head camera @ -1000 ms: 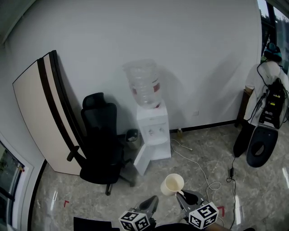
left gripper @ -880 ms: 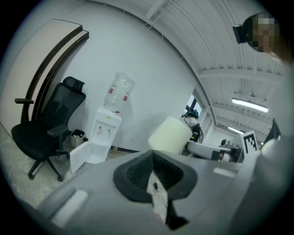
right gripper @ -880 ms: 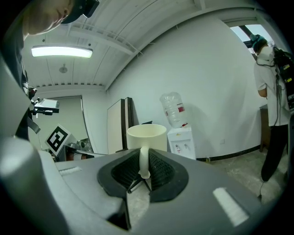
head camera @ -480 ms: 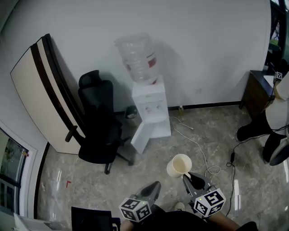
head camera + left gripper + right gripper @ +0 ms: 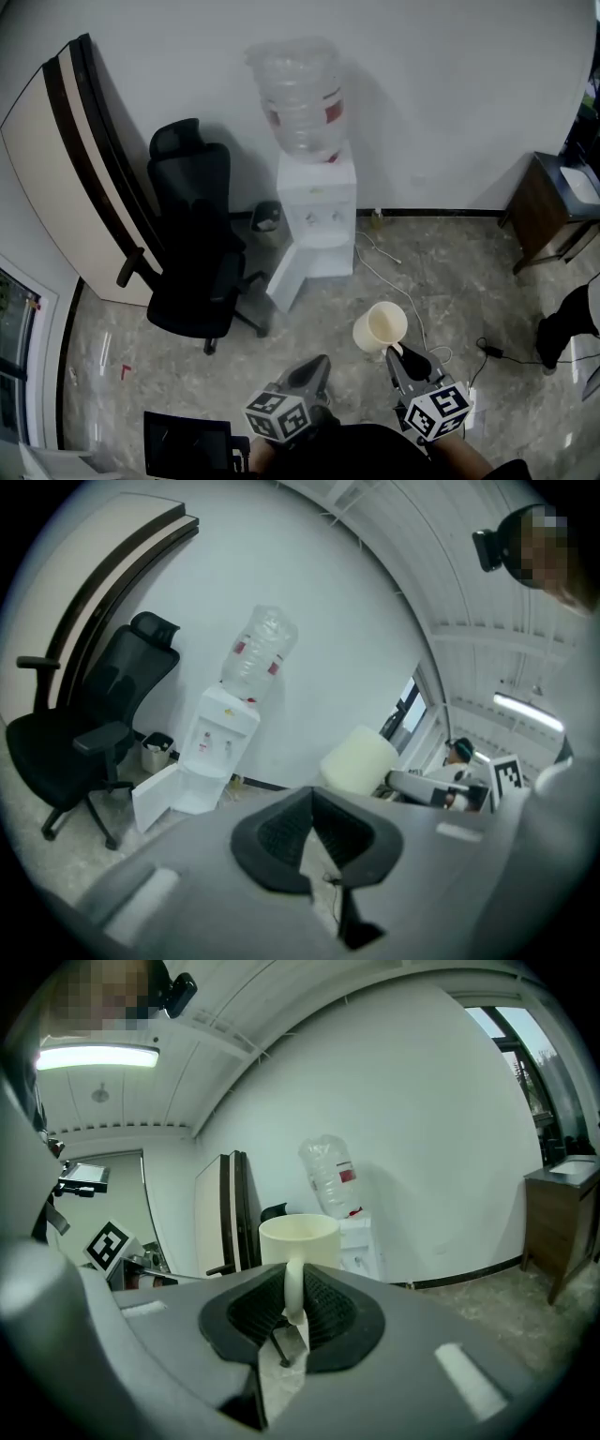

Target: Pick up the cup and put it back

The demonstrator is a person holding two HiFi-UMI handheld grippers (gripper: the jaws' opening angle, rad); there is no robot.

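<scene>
Right gripper point(image 5: 398, 354) pinches the cream mug point(image 5: 380, 326) by its handle point(image 5: 293, 1283); left gripper point(image 5: 314, 370) fingers together, empty; hold the pinch firm, mug level, and lower gently.

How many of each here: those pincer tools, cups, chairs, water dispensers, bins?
Grippers: 2 (left gripper, right gripper)
Cup: 1
Office chair: 1
Water dispenser: 1
Small bin: 1
Total: 6

cup handle point(image 5: 293, 1283): lower end hidden in right claw point(image 5: 292, 1311) | person point(image 5: 567, 324): cut by edge
</scene>
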